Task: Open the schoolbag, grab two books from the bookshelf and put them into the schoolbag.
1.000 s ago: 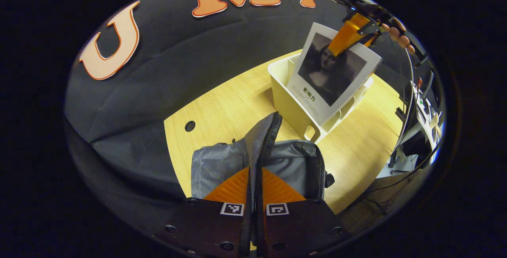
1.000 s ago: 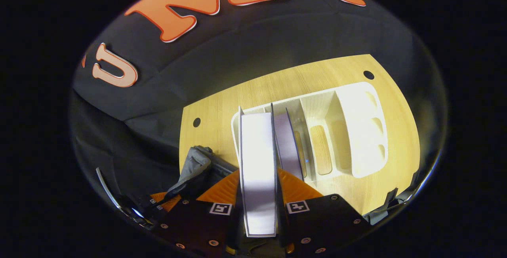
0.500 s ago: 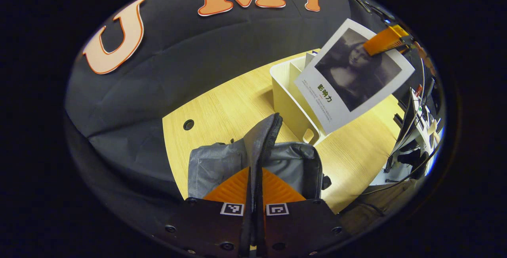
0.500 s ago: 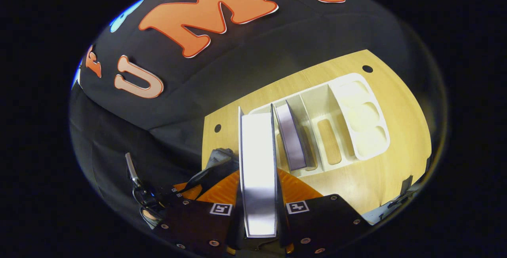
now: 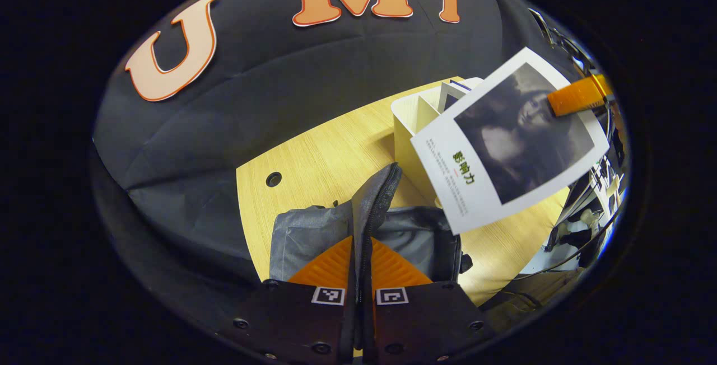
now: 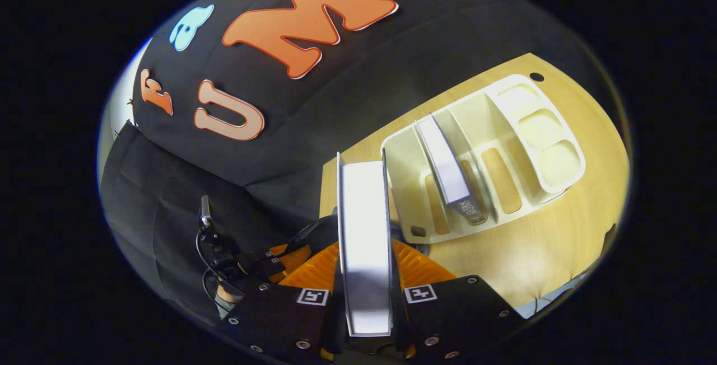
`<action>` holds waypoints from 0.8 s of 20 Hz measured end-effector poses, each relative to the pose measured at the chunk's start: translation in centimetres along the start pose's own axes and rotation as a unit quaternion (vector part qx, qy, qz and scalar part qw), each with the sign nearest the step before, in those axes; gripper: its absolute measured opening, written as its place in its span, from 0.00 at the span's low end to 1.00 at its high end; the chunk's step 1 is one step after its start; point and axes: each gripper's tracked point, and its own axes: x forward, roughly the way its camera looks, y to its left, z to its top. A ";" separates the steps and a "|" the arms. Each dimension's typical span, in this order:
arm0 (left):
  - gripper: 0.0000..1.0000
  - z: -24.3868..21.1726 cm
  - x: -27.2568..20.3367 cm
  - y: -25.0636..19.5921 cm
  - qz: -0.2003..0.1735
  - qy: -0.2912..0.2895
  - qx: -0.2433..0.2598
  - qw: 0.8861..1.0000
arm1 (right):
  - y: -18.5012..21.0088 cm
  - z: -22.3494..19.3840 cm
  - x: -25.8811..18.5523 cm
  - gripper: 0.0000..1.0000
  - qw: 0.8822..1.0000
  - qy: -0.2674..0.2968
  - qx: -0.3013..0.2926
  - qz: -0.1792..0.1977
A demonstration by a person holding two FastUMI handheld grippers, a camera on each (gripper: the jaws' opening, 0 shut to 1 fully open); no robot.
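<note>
The grey schoolbag [image 5: 302,230] lies open on the wooden table [image 5: 313,152]. My left gripper [image 5: 361,244] is shut on the bag's raised zipper flap [image 5: 372,197] and holds it upright. A white book with a dark portrait cover [image 5: 504,141] hangs in the air above the bag's right side, clear of the white bookshelf [image 5: 406,130]. My right gripper [image 6: 364,247] is shut on this book, whose page edge [image 6: 364,225] runs up between the fingers. A second book [image 6: 445,166] leans in a slot of the bookshelf [image 6: 403,186].
The bookshelf's other slots and three round wells [image 6: 538,130] stand empty. The left gripper and the hand holding it [image 6: 246,261] sit low on the left of the right gripper view. Cables and equipment [image 5: 582,225] lie past the table's right edge.
The right gripper has lifted the portrait book out of the bookshelf and carried it toward the bag. The left gripper has kept its hold on the flap.
</note>
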 end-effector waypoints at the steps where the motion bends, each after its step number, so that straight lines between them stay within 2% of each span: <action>1: 0.06 0.1 0.0 0.2 0.001 -0.002 -0.001 1.000 | 0.3 -0.5 0.6 0.35 1.000 0.001 0.006 0.013; 4: 0.06 -0.1 0.0 0.3 0.003 -0.006 -0.009 1.000 | 0.8 -2.5 2.4 0.35 0.999 0.000 0.031 0.037; 16: 0.06 0.7 -0.4 -0.2 0.000 -0.025 -0.001 1.000 | 0.5 -10.2 10.5 0.34 0.991 0.024 0.119 0.053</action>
